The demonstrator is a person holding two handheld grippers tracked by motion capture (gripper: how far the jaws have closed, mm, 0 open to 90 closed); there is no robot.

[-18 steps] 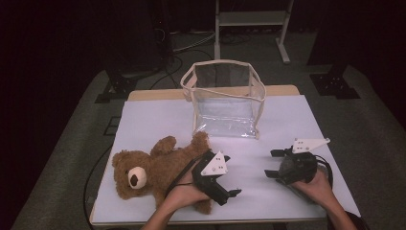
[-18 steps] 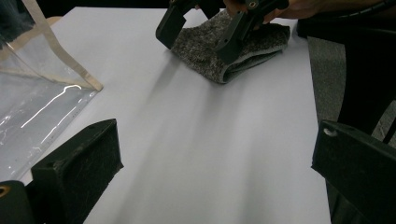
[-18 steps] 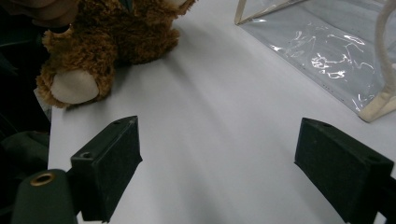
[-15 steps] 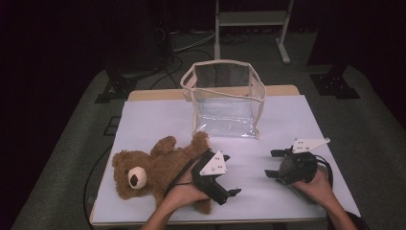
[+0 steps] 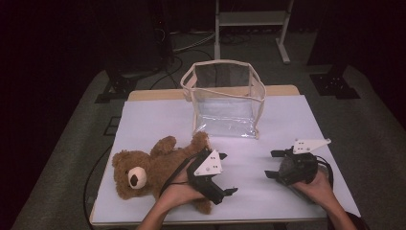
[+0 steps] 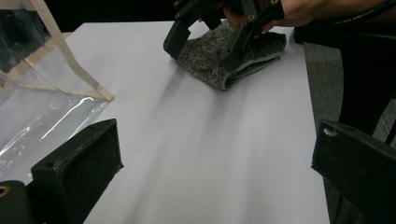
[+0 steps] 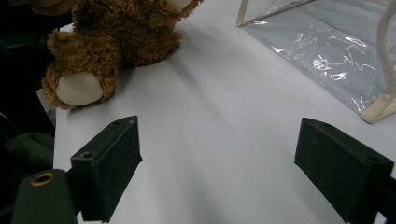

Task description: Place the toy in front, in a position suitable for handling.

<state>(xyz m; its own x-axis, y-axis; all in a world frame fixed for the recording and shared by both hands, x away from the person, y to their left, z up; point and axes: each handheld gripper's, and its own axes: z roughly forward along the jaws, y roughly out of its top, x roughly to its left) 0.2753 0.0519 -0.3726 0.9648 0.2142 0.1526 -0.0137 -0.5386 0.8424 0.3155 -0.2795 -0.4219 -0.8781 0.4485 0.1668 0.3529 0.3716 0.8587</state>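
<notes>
Meanwhile both grippers' jaws gape empty over smooth white table [image 5: 158, 120], between fuzzy brown teddy bear [image 5: 148, 170] and clear boxy bag [image 5: 225, 103].

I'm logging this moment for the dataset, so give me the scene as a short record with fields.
surface: table with a white cover
bag: clear bag with cream trim, upright at the far middle, top open
toy: brown teddy bear lying near the left front
cloth: folded grey cloth under the right gripper
left gripper: left gripper beside the bear, jaws wide apart, nothing between them
right gripper: right gripper above the cloth, jaws wide apart
hands: one on each gripper, entering from the near edge
</notes>
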